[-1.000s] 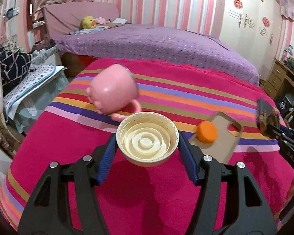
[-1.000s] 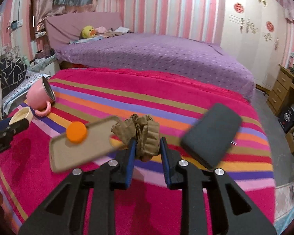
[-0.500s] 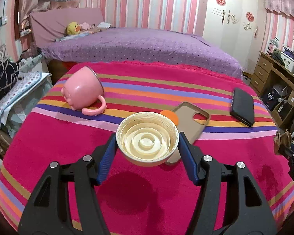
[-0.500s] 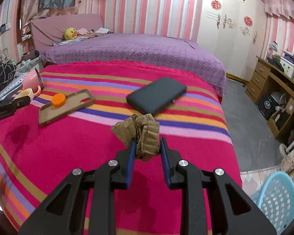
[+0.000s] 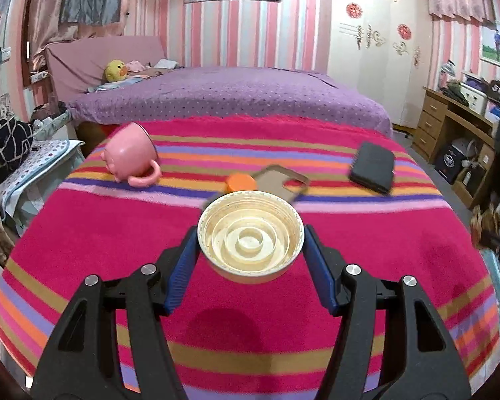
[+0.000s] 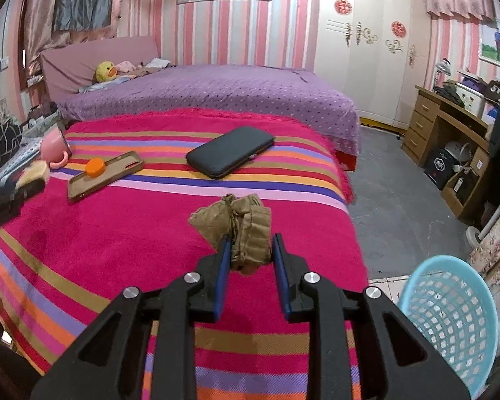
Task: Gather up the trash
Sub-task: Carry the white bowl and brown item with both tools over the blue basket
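Note:
My left gripper (image 5: pixel 250 250) is shut on a cream plastic lid (image 5: pixel 250 236), held hollow side up above the striped red blanket (image 5: pixel 116 233). In the right wrist view my right gripper (image 6: pixel 251 250) is shut on a crumpled brown cardboard wad (image 6: pixel 240 223), also held above the blanket. An orange bottle cap (image 6: pixel 95 167) rests on a brown phone case (image 6: pixel 106 175) farther back; the cap (image 5: pixel 240 182) shows just behind the lid in the left wrist view. A light blue mesh bin (image 6: pixel 450 320) stands on the floor at the lower right. The left gripper (image 6: pixel 20 186) shows blurred at the left edge.
A pink mug (image 5: pixel 131 156) lies on its side at the blanket's far left. A black wallet-like case (image 6: pixel 230 151) lies at the far middle. A purple bed (image 6: pixel 210 96) is behind, a wooden desk (image 6: pixel 450 126) and grey floor (image 6: pixel 393 200) to the right.
Both views have swung to the right across the blanket, each gripper keeping its hold. The blue bin has come further into the right wrist view, and the mug and phone case have slid left.

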A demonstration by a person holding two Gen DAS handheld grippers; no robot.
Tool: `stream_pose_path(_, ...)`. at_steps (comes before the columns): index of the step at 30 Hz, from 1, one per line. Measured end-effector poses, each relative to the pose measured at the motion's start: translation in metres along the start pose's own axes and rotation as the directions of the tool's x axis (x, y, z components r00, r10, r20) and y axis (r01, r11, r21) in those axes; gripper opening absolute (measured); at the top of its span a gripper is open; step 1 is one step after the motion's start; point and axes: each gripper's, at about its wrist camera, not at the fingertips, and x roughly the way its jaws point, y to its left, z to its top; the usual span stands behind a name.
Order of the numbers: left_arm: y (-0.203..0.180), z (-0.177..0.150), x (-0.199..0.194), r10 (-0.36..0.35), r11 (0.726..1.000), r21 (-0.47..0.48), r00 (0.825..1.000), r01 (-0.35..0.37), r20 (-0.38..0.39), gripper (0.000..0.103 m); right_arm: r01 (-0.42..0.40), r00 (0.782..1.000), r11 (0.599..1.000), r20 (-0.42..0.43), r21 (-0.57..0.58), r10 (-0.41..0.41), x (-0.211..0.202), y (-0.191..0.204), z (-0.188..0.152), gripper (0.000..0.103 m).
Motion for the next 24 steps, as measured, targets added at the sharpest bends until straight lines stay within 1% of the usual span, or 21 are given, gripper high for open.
stream_pose_path(2, -0.006, -0.003, -0.002, 0.001, 1.0, 0.007, 1.0, -0.001, -0.014, 0.061, 0.001, 1.0, 1.0, 0.011, 0.017, -0.001, -0.008, -0.008, -0.002, 0.025)
stream_pose_path(7, -0.02, -0.012, -0.013, -0.022, 0.999, -0.027, 0.999, 0.021, -0.037, 0.061, 0.009, 0.999, 0.999, 0.045, 0.043, -0.011, -0.029, -0.03, -0.005, 0.025)
stream_pose_path(12, -0.052, -0.015, -0.026, -0.018, 1.0, 0.006, 0.999, 0.018, -0.027, 0.061, 0.021, 0.997, 0.998, 0.074, 0.06, -0.025, -0.049, -0.055, -0.006, 0.025)
stream_pose_path(15, -0.072, -0.014, -0.036, -0.048, 0.999, 0.015, 0.999, 0.048, -0.011, 0.061, 0.036, 0.995, 0.997, 0.09, 0.074, -0.043, -0.061, -0.073, -0.007, 0.025)
stream_pose_path(19, -0.105, -0.011, -0.049, -0.087, 0.995, 0.044, 0.996, 0.086, 0.016, 0.061, 0.082, 0.989, 0.991, 0.112, 0.109, -0.094, -0.082, -0.106, -0.014, 0.025)
stream_pose_path(24, -0.153, -0.013, -0.062, -0.15, 0.985, 0.092, 0.988, 0.146, 0.045, 0.061, 0.13, 0.983, 0.976, 0.104, 0.174, -0.149, -0.098, -0.151, -0.031, 0.025)
